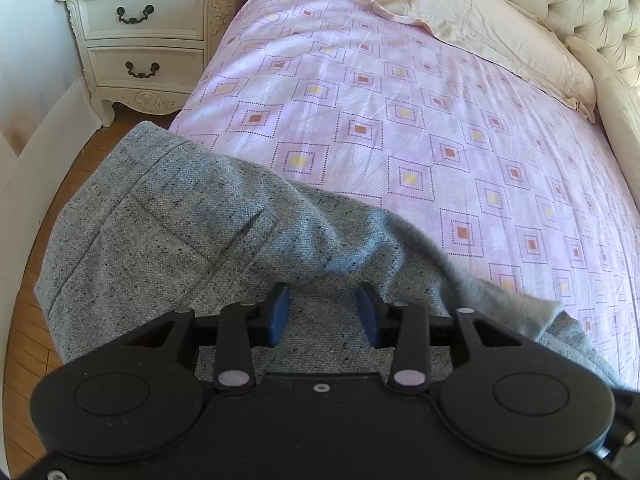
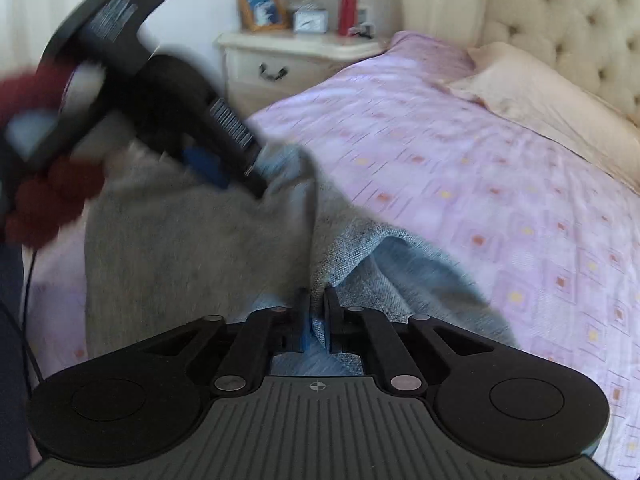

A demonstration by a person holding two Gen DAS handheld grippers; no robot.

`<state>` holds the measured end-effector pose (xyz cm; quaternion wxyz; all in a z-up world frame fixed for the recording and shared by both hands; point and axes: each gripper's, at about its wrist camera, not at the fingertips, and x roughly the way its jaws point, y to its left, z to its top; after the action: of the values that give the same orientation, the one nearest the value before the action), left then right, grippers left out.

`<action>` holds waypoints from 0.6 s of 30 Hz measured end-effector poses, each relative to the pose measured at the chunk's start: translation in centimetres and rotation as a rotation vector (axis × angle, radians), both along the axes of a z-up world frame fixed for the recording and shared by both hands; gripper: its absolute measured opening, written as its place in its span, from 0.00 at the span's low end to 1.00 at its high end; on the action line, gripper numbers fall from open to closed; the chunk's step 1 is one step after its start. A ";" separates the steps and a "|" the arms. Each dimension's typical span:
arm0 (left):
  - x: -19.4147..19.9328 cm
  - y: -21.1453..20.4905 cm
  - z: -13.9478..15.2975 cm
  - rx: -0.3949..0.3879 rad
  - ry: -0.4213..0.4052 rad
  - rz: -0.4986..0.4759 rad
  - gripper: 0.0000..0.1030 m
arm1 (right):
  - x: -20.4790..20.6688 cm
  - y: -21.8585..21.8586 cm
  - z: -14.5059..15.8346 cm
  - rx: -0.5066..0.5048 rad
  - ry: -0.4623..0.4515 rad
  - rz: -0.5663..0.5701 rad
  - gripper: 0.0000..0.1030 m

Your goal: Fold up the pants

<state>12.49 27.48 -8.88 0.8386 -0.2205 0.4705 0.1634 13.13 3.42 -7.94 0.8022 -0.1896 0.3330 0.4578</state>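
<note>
Left hand-held gripper wide open over grey pants, right hand-held gripper pinching pants at 6 o'clock, pink bed beyond

Left gripper jaws apart, blue pads over speckled grey woven pants, nothing clamped. Pants bunched at near edge of bed with pink square-patterned sheet. Beige pillow against tufted cream headboard. Cream two-drawer nightstand beside bed.

Pants draped over near left corner of bed; pillow far right against headboard; nightstand far left, beside bed.
</note>
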 end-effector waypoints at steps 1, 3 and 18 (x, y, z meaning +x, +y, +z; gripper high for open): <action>0.0 0.1 0.0 -0.004 -0.001 0.003 0.48 | 0.7 -0.1 0.2 0.020 0.022 -0.009 0.23; 0.0 0.2 0.0 -0.013 -0.004 0.007 0.49 | 1.8 -0.1 0.6 0.042 0.054 -0.031 0.23; -0.2 0.1 -0.1 -0.026 -0.030 -0.006 0.54 | 8.7 1.4 -1.4 0.191 0.360 -0.183 0.23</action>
<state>12.34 27.59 -8.97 0.8432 -0.2321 0.4606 0.1514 21.88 4.84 -9.37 0.7823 0.0029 0.4418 0.4391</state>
